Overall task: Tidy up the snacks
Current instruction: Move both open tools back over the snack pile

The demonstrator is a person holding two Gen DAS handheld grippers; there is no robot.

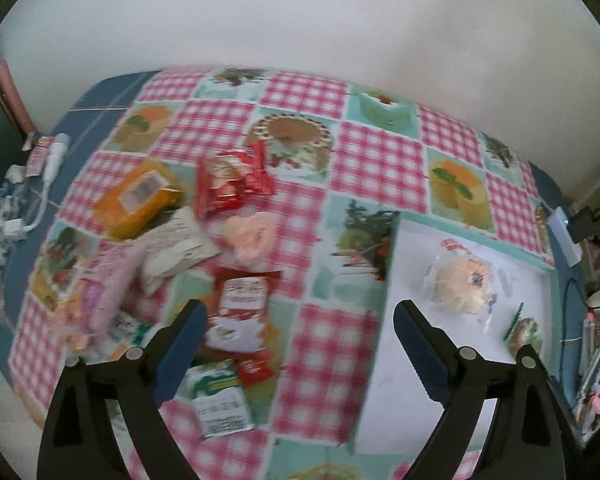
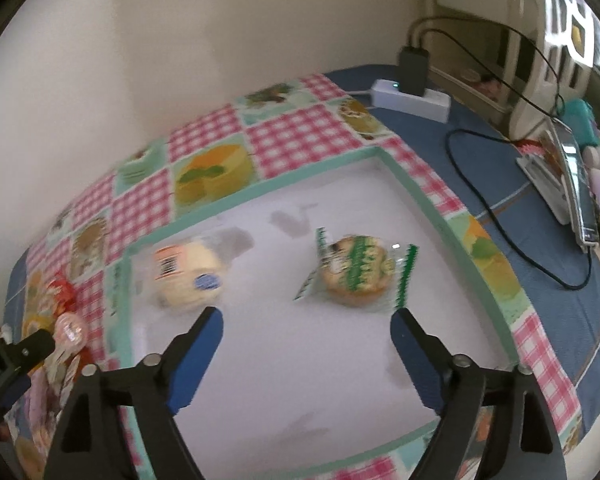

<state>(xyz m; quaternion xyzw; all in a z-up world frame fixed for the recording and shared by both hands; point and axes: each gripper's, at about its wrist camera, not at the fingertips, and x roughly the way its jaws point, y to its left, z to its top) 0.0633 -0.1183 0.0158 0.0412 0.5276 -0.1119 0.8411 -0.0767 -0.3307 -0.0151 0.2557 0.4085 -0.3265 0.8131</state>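
Note:
Several snack packets lie in a pile on the checked tablecloth (image 1: 340, 168) at the left: an orange pack (image 1: 140, 196), a red pack (image 1: 228, 180), a red-and-white sachet (image 1: 240, 312), a green-and-white sachet (image 1: 216, 396), a pink bag (image 1: 108, 280). A white tray (image 1: 460, 360) with a mint rim holds a pale wrapped bun (image 1: 462, 280) and a green-wrapped cake (image 1: 526, 334). My left gripper (image 1: 300, 320) is open and empty above the cloth, beside the sachets. My right gripper (image 2: 306, 324) is open and empty over the tray (image 2: 300, 380), just short of the bun (image 2: 188, 276) and cake (image 2: 358, 274).
A white power strip (image 2: 412, 98) with a black charger and a black cable (image 2: 500, 220) lies on the blue cloth right of the tray. A phone on a stand (image 2: 576, 196) and small clutter sit at the far right. A white cable (image 1: 48, 172) lies at the far left. A wall stands behind the table.

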